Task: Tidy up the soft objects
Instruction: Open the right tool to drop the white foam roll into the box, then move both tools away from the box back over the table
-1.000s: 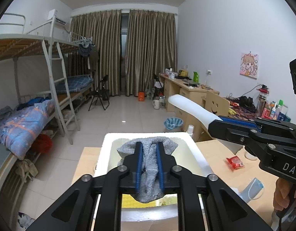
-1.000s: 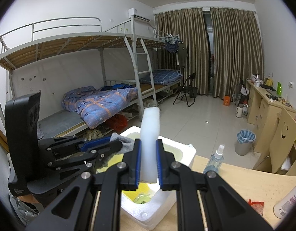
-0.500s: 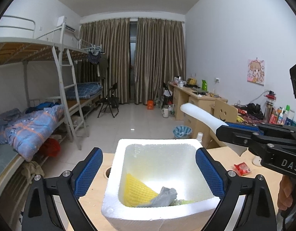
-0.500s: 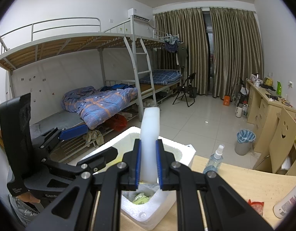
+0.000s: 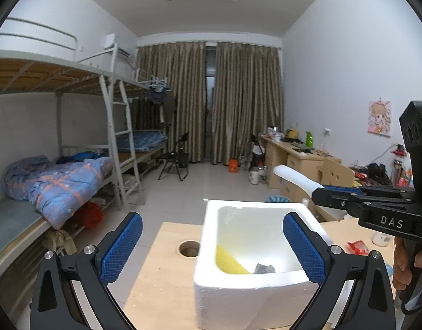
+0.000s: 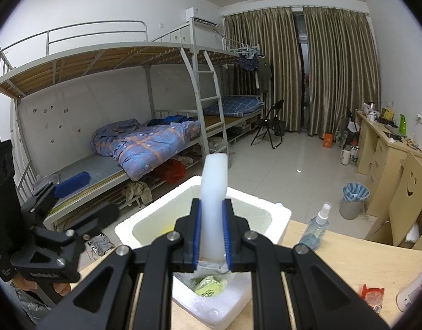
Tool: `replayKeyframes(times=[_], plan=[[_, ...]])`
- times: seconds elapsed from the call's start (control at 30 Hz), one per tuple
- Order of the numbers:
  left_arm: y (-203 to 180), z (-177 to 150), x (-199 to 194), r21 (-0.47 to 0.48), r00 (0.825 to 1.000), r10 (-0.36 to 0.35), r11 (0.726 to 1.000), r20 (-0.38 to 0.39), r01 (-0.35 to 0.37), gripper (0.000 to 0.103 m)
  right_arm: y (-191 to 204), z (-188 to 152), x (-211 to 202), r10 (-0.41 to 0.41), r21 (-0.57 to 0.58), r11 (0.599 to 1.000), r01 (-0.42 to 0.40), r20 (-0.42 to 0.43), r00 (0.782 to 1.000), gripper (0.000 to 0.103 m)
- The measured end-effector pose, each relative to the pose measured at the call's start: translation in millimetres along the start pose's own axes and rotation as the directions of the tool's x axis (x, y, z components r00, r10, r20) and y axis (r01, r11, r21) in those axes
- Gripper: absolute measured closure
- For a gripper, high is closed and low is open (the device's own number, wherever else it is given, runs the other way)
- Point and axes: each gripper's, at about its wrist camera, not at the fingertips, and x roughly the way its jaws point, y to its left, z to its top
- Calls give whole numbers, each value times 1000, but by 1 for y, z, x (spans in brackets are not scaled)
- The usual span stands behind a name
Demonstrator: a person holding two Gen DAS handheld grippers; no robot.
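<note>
A white foam box (image 5: pixel 249 294) stands on the wooden table. Inside it lie a crumpled grey cloth (image 5: pixel 264 269) and a yellow cloth (image 5: pixel 227 261). My left gripper (image 5: pixel 211 220) hovers in front of the box; its jaws are opening, spread wide with nothing between them. It also shows at the left of the right wrist view, left gripper (image 6: pixel 84 196). My right gripper (image 6: pixel 212 220) is shut on a white foam slab (image 6: pixel 213 181), held upright above the box (image 6: pixel 279 211). From the left wrist, that slab (image 5: pixel 296 178) juts out over the box's right side.
The table has a round hole (image 5: pixel 189 249) left of the box. A spray bottle (image 6: pixel 315 228), a red packet (image 6: pixel 371 294) and a white bottle (image 6: pixel 414 294) lie to the right. A green packet (image 6: pixel 209 287) sits in the box. Bunk beds line the left wall.
My left gripper let go of the grey cloth, which dropped into the box, then spread wide and drew back leftward. The right gripper has stayed put with the slab.
</note>
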Motion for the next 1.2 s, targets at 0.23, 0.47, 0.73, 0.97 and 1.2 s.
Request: replayKeyframes(times=[0.23,0.47,0.73,0.97,1.2], plan=[[7,-2,-9,-20,999,-11,1000,41,11,0,6,-2,14,19,3,1000,-19,-17,1000,86],[0,-9,-6,-4,999,-49,999,10,49,0,7,-6,22,14,-5,1000,-15,-39,999,85],[6,-8,-10,-38,999,-29,999,31,30,0,4,-4,29,6,18,1000,-5,-55,998,76],[5,-10,-7,-33,1000,-21,999,23,22,0,2,-4,27,4,28,1000,-3,-51,999,32],[6,-10,-5,-34,1000,-27,999,12,27,0,-1,-6,26,-4,39,999,6,-50,999,25]])
